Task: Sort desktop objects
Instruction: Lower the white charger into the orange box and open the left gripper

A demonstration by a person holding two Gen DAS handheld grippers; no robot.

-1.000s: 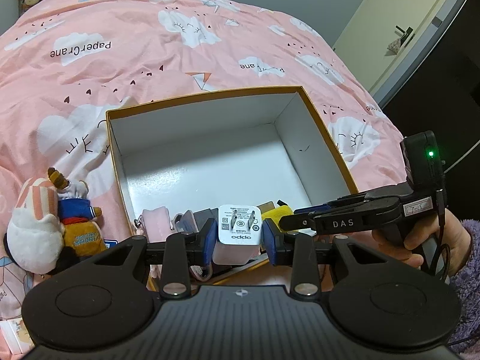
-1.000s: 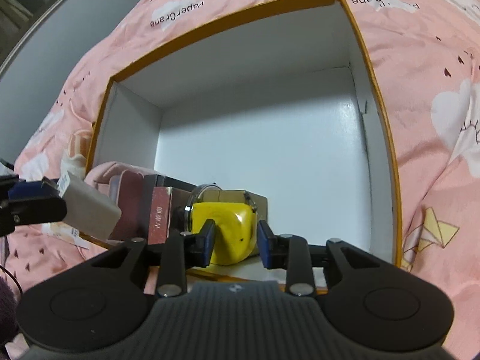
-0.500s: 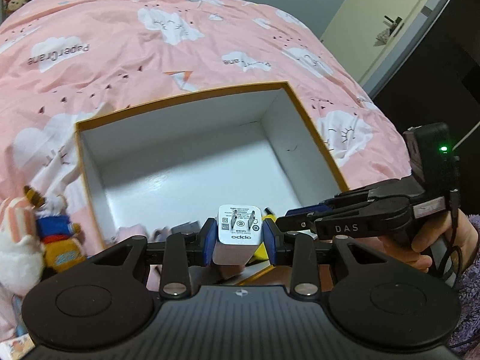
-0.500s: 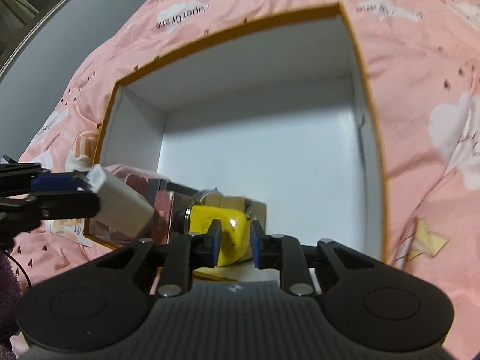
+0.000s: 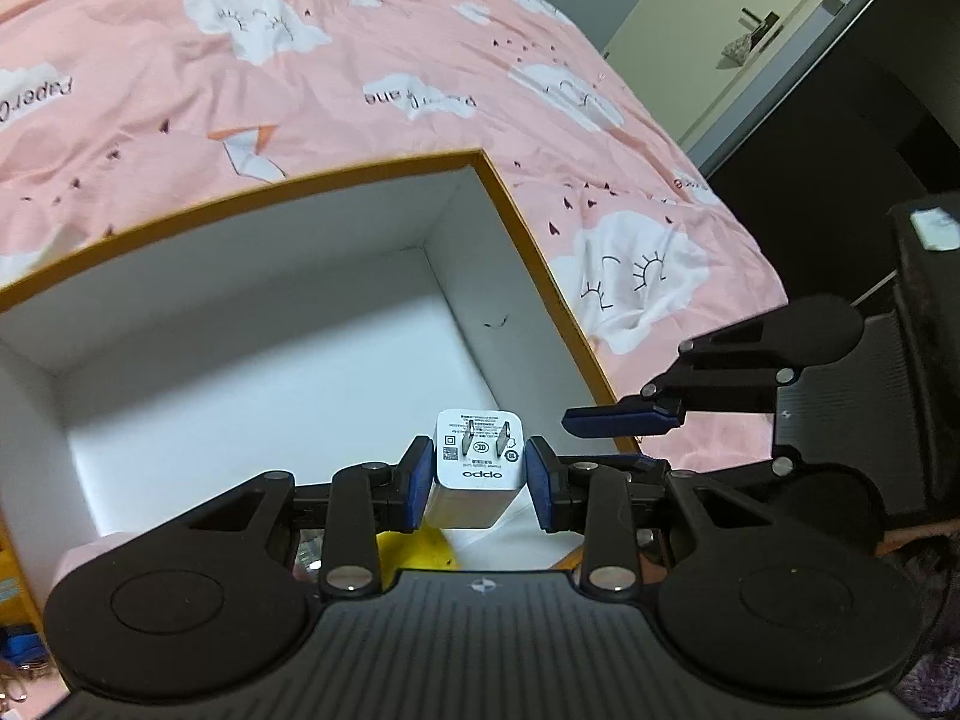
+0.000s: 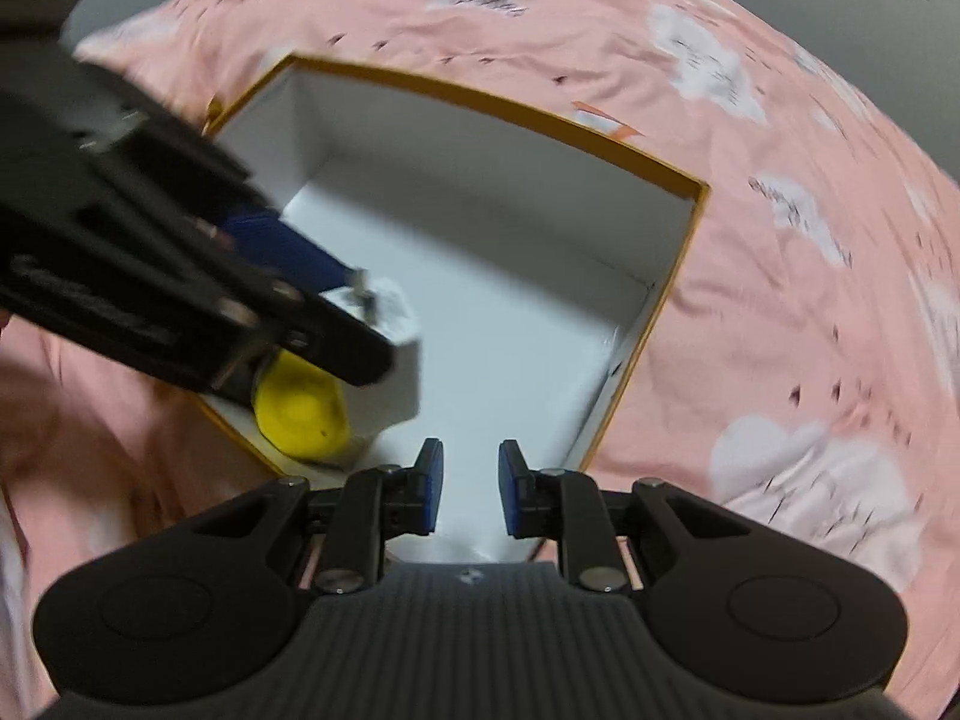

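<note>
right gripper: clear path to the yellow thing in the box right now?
Probably not. The left gripper, holding the white charger, sits over the yellow object beside the right gripper, whose empty jaws are closing.

White charger [image 5: 477, 468]: "oppo" printed on the plug face, upside down. Pink bedspread [image 5: 360, 78]: "Paper Crane" lettering, inverted and partly cut off.

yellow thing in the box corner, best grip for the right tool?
Judging by its rounded shape, take the yellow object across its two curved flanks, coming down from above. It sits against the box wall, under the left tool and white charger, so side approach looks blocked. The right tool is closing on nothing.
</note>
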